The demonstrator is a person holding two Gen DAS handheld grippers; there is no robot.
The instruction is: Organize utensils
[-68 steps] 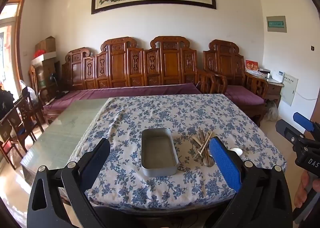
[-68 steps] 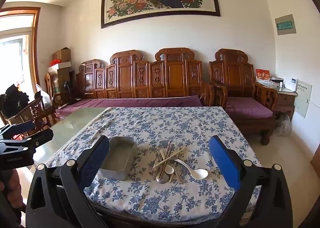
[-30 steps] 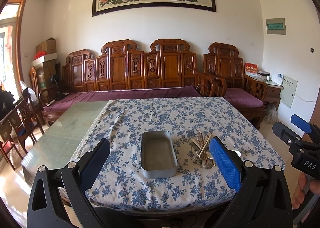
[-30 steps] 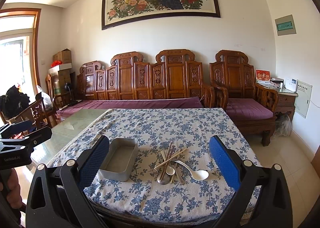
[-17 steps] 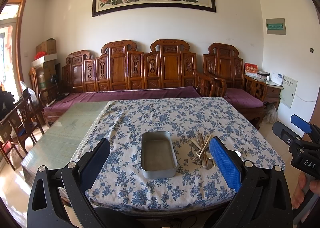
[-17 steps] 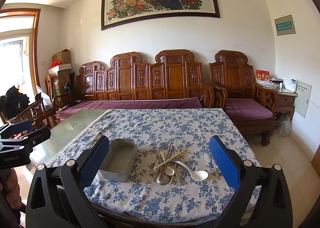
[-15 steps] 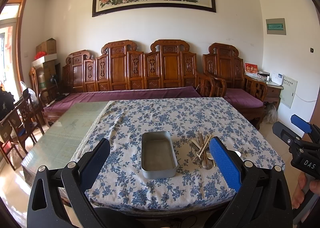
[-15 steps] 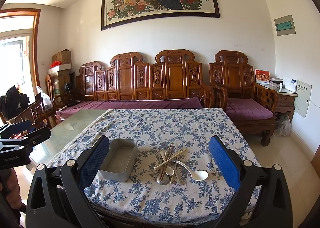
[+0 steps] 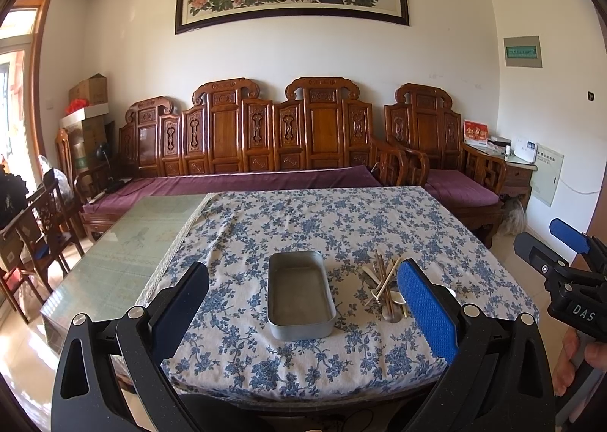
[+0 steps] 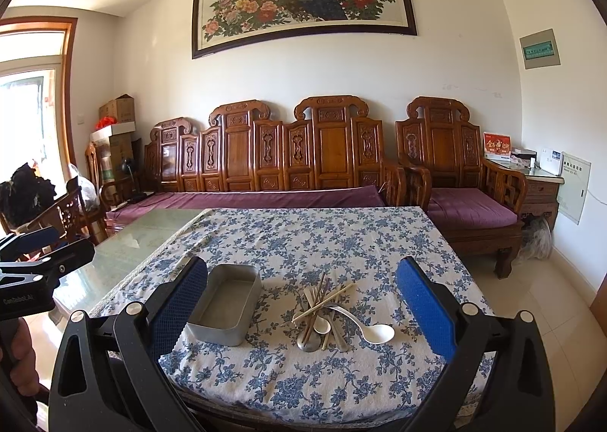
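You are at the very start: nothing has been picked up, and both tools hang short of the table's near edge. Your left gripper (image 9: 303, 303) has its jaws spread wide and holds nothing, and your right gripper (image 10: 303, 303) is likewise wide apart and empty. The metal tin (image 10: 224, 308) sits bare on the flowered tablecloth (image 10: 341, 242), and just to its right lies the heap of utensils (image 10: 322, 312): wooden chopsticks (image 10: 322, 301) crossed over one another, a white spoon (image 10: 373, 333) at the right edge, and metal spoons underneath. The heap is beside the tin, not touching it as far as I can tell. Your next move is probably to bring the right gripper down over the heap and close on a single piece; the white spoon looks easiest, since it lies clear of the tangle. Take care, because crossed chopsticks may drag along with whatever you lift.
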